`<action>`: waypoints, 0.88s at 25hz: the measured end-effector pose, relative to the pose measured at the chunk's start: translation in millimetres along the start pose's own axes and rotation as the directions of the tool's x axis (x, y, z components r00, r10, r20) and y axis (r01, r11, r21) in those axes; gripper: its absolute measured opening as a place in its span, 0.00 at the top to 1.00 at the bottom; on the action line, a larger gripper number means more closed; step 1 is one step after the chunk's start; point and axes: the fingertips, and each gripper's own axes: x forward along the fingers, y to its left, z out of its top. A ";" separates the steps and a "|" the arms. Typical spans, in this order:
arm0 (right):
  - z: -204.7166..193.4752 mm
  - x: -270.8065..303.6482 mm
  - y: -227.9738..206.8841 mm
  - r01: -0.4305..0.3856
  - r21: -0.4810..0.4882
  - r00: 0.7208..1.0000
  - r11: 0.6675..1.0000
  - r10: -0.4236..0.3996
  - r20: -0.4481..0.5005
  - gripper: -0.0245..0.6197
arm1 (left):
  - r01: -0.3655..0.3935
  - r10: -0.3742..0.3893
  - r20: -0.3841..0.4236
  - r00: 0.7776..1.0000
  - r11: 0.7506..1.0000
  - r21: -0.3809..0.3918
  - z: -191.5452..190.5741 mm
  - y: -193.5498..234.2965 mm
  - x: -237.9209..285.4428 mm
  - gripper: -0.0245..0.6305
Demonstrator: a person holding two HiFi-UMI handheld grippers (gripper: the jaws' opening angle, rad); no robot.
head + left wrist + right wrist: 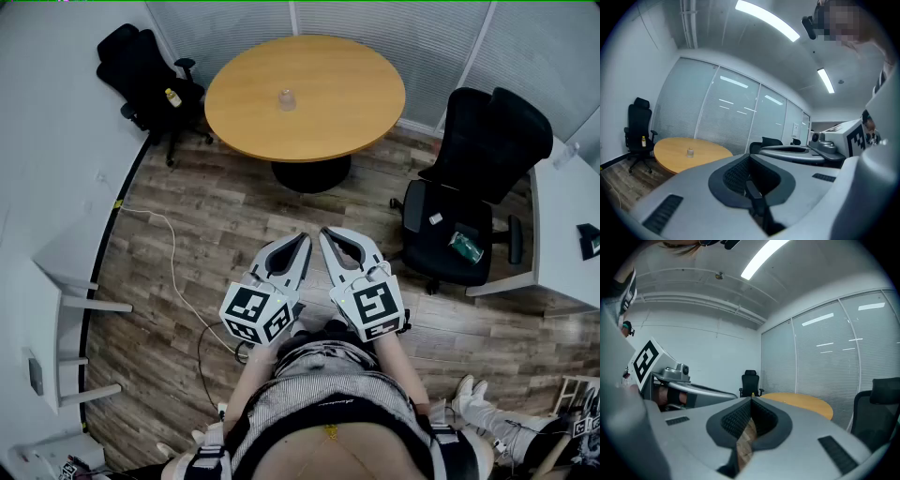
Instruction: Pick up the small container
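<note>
Small container (287,98) was seen near the middle of the round table (366,112), well ahead of both claws, left gripper (304,238) and right gripper (324,232) were held side by side above the wooden floor (206,234), jaws pressed together, nothing was gripped.

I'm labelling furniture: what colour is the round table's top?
The round table is warm orange-tan wood; the head view shows it best.

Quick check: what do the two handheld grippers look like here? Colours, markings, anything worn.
The left gripper and right gripper match: light grey, tapered two-jaw shells lined with black ribbed pads. Each carries a white cube printed with black square markers. The person wears a finely striped grey top under black straps.
</note>
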 end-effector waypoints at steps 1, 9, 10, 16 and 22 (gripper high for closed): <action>0.8 0.4 0.0 -0.004 0.006 1.000 1.000 0.004 0.012 0.93 | -0.001 0.001 0.001 1.000 1.000 -0.002 0.1 1.3 0.2 0.96; 0.6 -1.2 -10.0 -0.024 0.020 0.999 1.000 0.023 0.043 0.93 | 0.005 -0.005 -0.008 1.000 1.000 -0.008 -2.6 -0.5 10.8 0.96; 0.3 -1.4 -10.5 -0.028 0.018 0.999 0.999 0.027 0.040 0.93 | 0.006 -0.006 -0.009 1.000 1.000 -0.010 -3.1 -1.3 11.3 0.96; -12.6 -4.5 -13.3 -0.063 -0.006 0.998 0.998 0.063 0.005 0.93 | -0.030 0.029 -0.023 0.999 0.999 -0.025 -16.2 -1.0 7.4 0.96; -13.1 -1.6 -17.6 -0.102 -0.010 0.995 0.995 0.102 0.019 0.93 | -0.054 0.053 -0.005 0.999 0.998 -0.041 -14.9 0.8 9.6 0.96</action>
